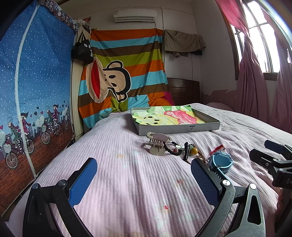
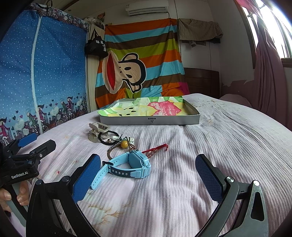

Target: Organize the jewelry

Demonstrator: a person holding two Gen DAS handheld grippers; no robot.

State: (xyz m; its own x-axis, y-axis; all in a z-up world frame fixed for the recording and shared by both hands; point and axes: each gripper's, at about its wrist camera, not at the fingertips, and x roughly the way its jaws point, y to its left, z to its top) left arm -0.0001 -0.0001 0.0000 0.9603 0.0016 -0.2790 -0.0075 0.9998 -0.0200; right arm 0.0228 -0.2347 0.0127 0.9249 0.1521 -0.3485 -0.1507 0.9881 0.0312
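The blue watch [image 2: 134,164] lies nearest on the bed [image 2: 182,182], short of the tray [image 2: 149,120] (still bare of jewelry), so with right gripper [image 2: 147,175] and left gripper [image 1: 144,175] both spread wide, the first pick looks due: closing on its strap.

A home bedroom is shown: a bed [image 2: 209,131] is covered with a pink ribbed spread, a zip-up fabric wardrobe [image 1: 34,87] stands beside it, an air conditioner [image 1: 135,16] is mounted high, and pink curtains [image 1: 255,87] are hung at the window
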